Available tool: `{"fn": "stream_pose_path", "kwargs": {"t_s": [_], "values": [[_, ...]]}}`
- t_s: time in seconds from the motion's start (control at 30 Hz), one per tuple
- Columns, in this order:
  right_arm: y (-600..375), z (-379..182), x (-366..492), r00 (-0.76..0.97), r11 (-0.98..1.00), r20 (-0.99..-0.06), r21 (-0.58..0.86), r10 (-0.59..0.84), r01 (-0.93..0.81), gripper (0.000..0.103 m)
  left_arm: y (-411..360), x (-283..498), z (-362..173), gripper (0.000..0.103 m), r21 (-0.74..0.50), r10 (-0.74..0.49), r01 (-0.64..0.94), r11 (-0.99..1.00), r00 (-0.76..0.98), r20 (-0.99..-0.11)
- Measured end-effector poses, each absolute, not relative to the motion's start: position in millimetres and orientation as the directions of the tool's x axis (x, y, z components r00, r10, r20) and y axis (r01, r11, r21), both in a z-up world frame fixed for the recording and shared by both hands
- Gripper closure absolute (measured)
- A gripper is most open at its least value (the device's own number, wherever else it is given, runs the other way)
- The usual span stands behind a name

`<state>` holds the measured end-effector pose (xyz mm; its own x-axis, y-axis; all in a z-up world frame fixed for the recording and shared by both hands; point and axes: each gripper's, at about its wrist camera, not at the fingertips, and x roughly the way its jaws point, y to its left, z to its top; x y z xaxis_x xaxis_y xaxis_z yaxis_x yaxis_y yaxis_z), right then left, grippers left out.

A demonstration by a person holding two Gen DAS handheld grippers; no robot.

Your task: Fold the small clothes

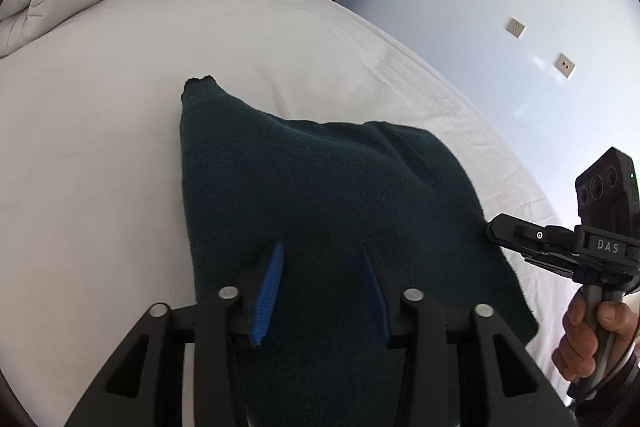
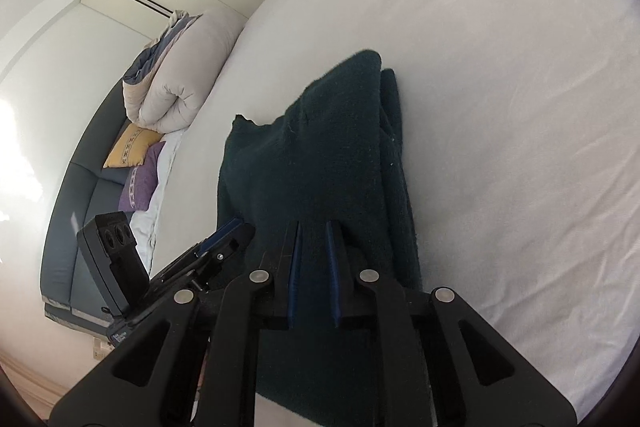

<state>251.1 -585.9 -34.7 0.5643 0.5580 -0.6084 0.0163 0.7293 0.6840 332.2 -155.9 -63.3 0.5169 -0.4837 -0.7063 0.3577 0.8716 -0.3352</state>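
White bedding covers the wide bed (image 1: pixel 120 107), and on it lies a dark green knitted garment (image 1: pixel 320 187), thick, soft and floppy, likely light. Best taken at its edges or corners. Over it, the left gripper (image 1: pixel 320 259) stands half open, pinching nothing; the right gripper (image 2: pixel 314 235), nearly closed, nips its near edge.

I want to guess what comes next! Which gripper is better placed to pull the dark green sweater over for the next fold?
Probably the right gripper: its jaws look pinched on the dark green sweater. The left gripper stands wider, its pads apart over the knit.
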Motion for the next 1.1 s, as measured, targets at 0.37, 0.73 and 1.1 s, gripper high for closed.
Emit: {"fn": "stream_pose_path", "kwargs": {"t_s": [0.37, 0.73, 1.1], "values": [[-608.0, -31.1, 253.7, 0.559, 0.782, -0.68, 0.617, 0.474, 0.088, 0.028, -111.9, 341.9, -94.9, 0.019, -0.53, -0.558, 0.187, 0.827, 0.398, -0.729], [-584.6, -53.8, 279.8, 0.466, 0.837, -0.771, 0.537, 0.434, 0.109, 0.072, -132.9, 351.7, -97.5, 0.057, -0.521, -0.544, 0.161, 0.838, 0.324, -0.774], [-514.4, 18.2, 230.6, 0.552, 0.935, -0.778, 0.355, 0.3, -0.008, 0.084, -104.7, 282.0, -24.3, 0.065, -0.385, -0.45, 0.234, 0.893, 0.445, -0.774]]}}
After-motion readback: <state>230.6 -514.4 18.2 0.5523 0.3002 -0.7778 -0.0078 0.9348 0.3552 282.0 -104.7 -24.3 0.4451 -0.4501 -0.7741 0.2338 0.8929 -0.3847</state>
